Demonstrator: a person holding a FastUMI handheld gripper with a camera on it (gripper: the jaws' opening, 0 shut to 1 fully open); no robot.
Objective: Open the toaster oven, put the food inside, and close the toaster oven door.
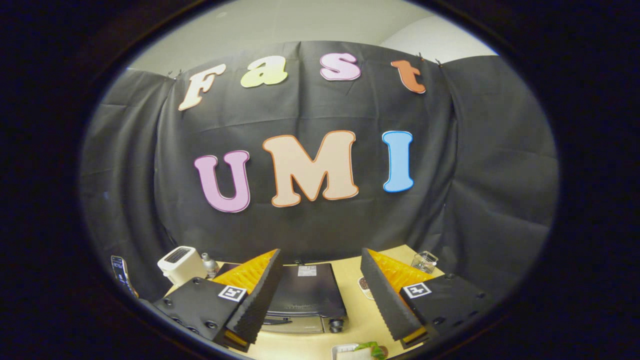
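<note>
Toaster oven [306, 299] sits on the table [352, 320], seen from above between the 2 fingers of the gripper [320, 295], which stand wide apart and hold nothing. Its door looks closed, so step 1, opening it, seems not yet begun. Food on a white tray [357, 351] lies in front of the oven, nearer the camera. A white toaster [180, 264] stands left of the oven. Next, the gripper likely must descend to the door handle [277, 321].
</note>
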